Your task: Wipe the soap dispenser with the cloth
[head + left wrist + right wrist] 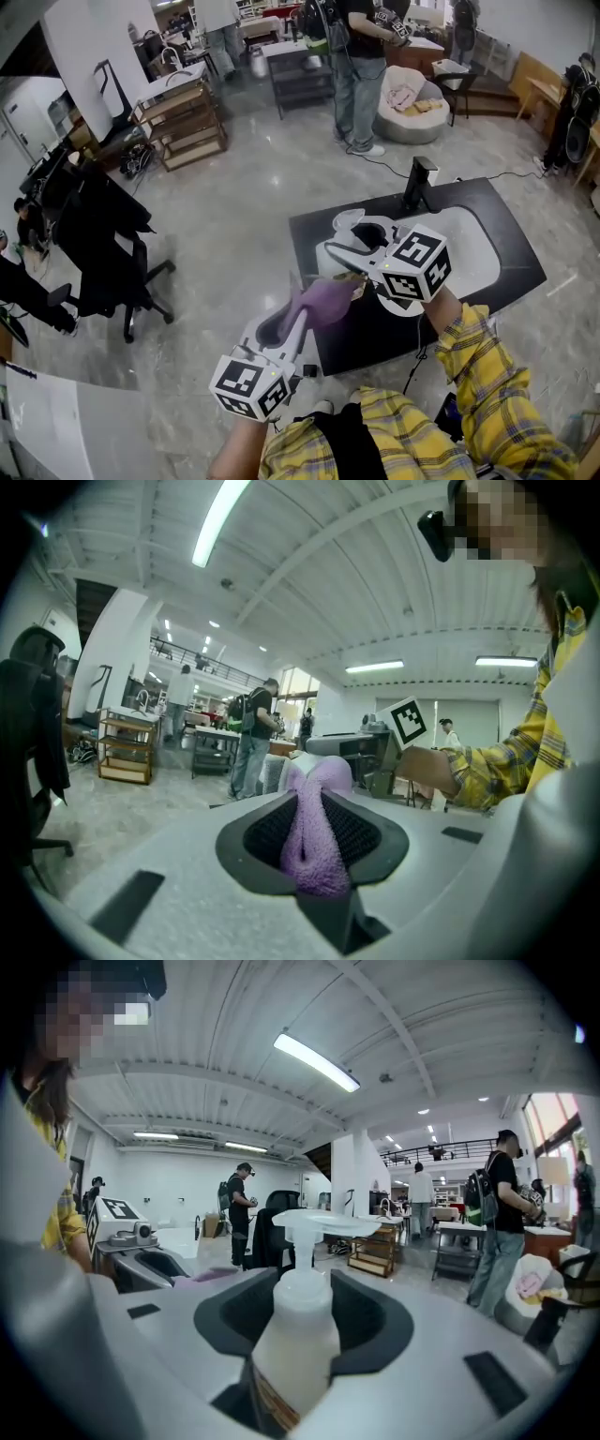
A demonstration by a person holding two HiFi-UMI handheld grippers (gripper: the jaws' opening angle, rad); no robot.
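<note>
left gripper: the left gripper [300,314] [315,847] is clamped down on a purple fuzzy cloth [328,300] [317,841]. The cloth is bunched up between the dark pads and a rounded tuft pokes out past the tips.

right gripper: the right gripper [354,255] [302,1314] has its jaws closed around a white plastic pump soap dispenser [292,1335]. The pads press on the body of the bottle, and the pump head sticks up and forward out of the jaws.

dispenser spot: held up in the air over the near edge of the glossy black table [511,277], not standing on it.

cloth vs dispenser: the loose end of the cloth reaches over toward the right gripper's jaws, and a bit of purple shows just beside them in the right gripper view. Honestly can't tell if it's actually touching the bottle.

table stuff: a white sunken basin [469,246] is set into the black top, with a black upright tap [419,183] at its far edge.

around: a black office chair with a dark jacket draped on it [103,239] stands well off to the left on the grey polished floor [244,197]. A person in jeans [359,70] stands farther back.
</note>
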